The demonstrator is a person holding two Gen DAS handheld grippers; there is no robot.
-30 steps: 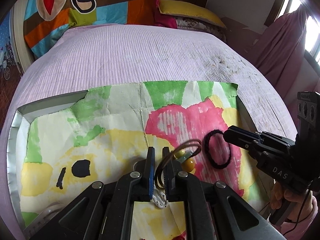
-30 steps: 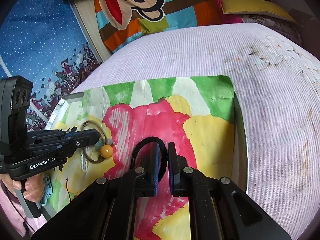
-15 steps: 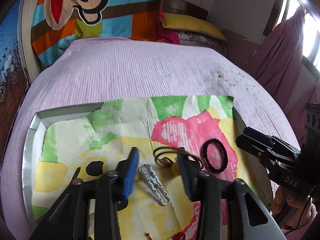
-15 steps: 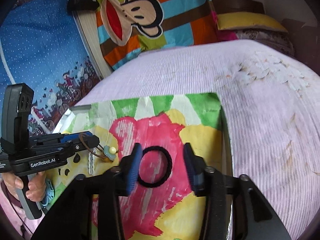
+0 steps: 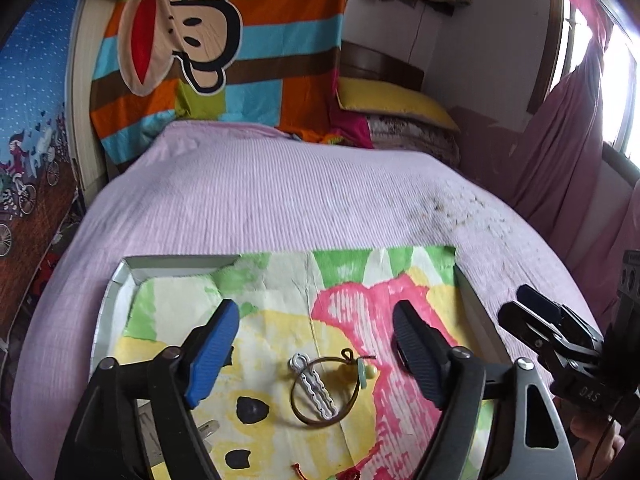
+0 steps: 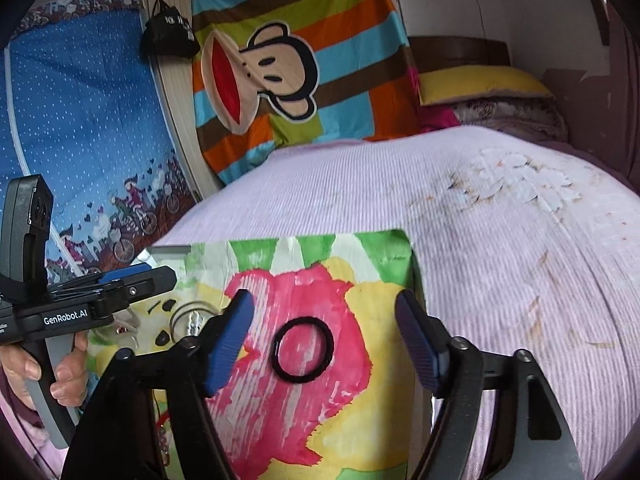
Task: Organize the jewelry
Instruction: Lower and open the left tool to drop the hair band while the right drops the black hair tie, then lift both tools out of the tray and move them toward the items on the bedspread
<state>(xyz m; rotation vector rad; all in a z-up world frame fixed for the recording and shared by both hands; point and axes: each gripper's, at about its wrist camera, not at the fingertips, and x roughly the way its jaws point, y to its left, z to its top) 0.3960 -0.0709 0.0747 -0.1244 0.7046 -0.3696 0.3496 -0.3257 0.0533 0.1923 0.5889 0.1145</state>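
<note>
Your left gripper (image 5: pixel 316 356) and right gripper (image 6: pixel 326 340), jaws just spread and empty, hover over a brown bracelet (image 5: pixel 322 392) and black hair tie (image 6: pixel 302 355) on the painted tray (image 5: pixel 120 292).

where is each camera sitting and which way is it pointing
Left wrist: on the left gripper, looking down over the hair clip, brown ring and painted paper on the bed; the right gripper shows at right.
Right wrist: on the right gripper, looking down at the black hair tie; the left gripper and hand show at left.
Shared: paper, bed, monkey blanket.
</note>
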